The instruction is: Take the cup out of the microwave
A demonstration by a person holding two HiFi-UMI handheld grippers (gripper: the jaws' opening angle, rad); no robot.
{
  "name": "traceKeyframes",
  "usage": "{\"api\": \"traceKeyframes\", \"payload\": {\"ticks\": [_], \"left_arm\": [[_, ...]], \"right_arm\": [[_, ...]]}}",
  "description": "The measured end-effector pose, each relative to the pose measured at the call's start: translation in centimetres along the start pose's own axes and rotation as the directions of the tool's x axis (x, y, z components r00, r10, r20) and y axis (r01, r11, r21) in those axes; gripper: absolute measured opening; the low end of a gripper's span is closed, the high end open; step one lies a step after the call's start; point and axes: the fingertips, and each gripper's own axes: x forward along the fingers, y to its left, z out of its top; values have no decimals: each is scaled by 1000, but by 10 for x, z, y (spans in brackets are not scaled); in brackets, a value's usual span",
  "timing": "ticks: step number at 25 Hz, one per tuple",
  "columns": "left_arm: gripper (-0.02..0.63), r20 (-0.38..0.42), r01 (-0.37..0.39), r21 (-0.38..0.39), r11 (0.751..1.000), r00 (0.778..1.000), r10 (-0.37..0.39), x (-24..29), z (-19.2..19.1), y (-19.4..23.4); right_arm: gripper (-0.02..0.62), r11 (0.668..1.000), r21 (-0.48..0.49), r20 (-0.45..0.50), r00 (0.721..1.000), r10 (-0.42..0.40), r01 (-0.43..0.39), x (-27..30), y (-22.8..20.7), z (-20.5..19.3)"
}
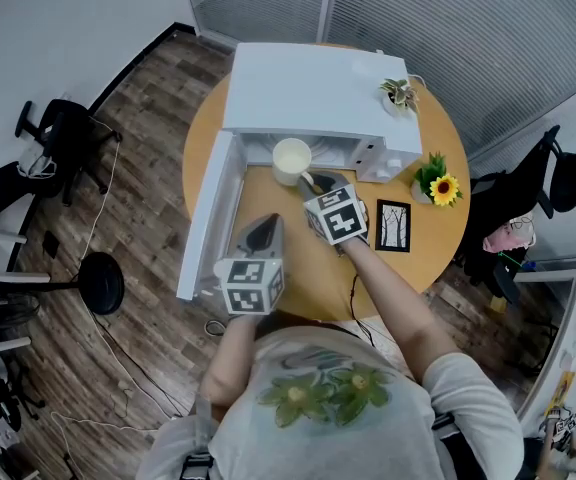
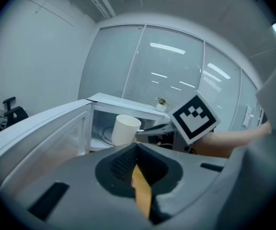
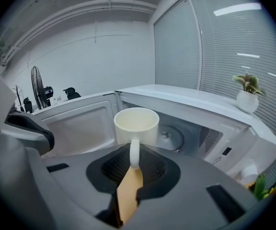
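A cream cup (image 1: 291, 158) hangs just in front of the open white microwave (image 1: 303, 88), above the round wooden table (image 1: 298, 258). My right gripper (image 1: 308, 181) is shut on the cup's handle; in the right gripper view the handle runs down between the jaws of the right gripper (image 3: 133, 164) and the cup (image 3: 136, 126) stands upright, empty inside. The microwave door (image 1: 208, 218) is swung wide to the left. My left gripper (image 1: 265, 223) hovers nearer the table's front edge beside the door, jaws together with nothing in them. The left gripper view shows the cup (image 2: 125, 130) ahead.
A small potted plant (image 1: 400, 93) stands on the microwave's top. A sunflower pot (image 1: 438, 180) and a framed picture (image 1: 393, 225) sit on the table to the right. Office chairs (image 1: 63, 143) and a fan base (image 1: 98, 280) stand on the wooden floor at left.
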Motion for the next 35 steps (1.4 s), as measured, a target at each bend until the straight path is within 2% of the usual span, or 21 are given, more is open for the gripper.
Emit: {"api": "traceKeyframes", "payload": {"ticks": [9,18,26,35], "left_arm": [[4,13,-20,-5,1000,1000,20,-11,-1,0],[3,27,-2,6,1000,1000,2,-16,2,-13],[4,39,17,17,1000,999,-18,-24,6,-25],[3,46,6,20,1000,999,-7,-34,4,-27]], "right_arm": [[60,999,3,85,996,38,-38,-45,17,6],[60,998,29,167,985,44,-50,-88,33,12],[60,999,21,200,979,44,-49,-119,45,10],[60,999,28,214,976,37,-44,-143,53,2]]}}
